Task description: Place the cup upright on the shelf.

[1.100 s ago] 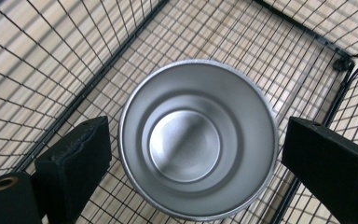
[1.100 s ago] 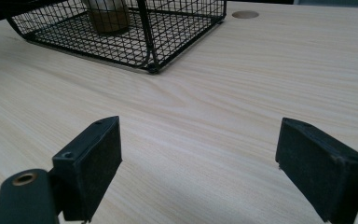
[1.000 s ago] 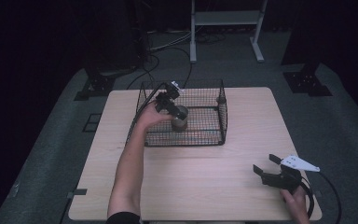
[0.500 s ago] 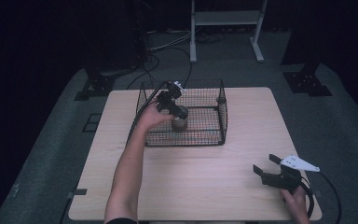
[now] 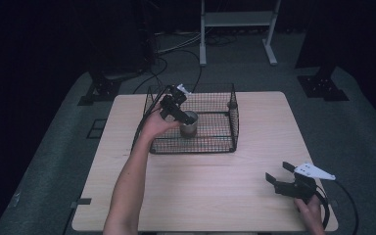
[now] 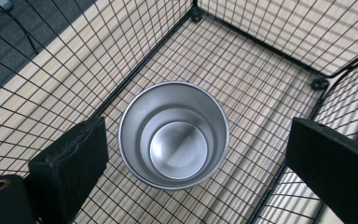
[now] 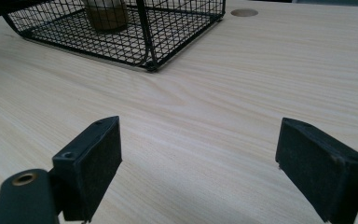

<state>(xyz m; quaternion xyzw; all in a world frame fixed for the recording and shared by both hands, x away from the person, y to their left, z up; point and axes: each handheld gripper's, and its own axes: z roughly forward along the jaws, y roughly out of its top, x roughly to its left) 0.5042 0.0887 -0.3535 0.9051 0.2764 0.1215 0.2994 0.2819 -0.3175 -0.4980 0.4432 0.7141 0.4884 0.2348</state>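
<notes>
Your right gripper (image 5: 280,177) rests at the near right corner of the table (image 5: 215,196), jaws spread wide with nothing but bare wood between them; let it lie there, out of the way. Farther off, your left gripper (image 5: 180,113) hangs over the steel cup (image 6: 174,134), which stands upright on the floor of the wire basket (image 5: 225,144), toward its left side. The jaws have just been opening and now stand apart on either side of the cup, clear of its rim. To finish the release well, lift straight up so neither pad clips the rim and tips the cup, and mind the mesh wall close by on your left. Count: one cup, one basket, one table, two grippers.
</notes>
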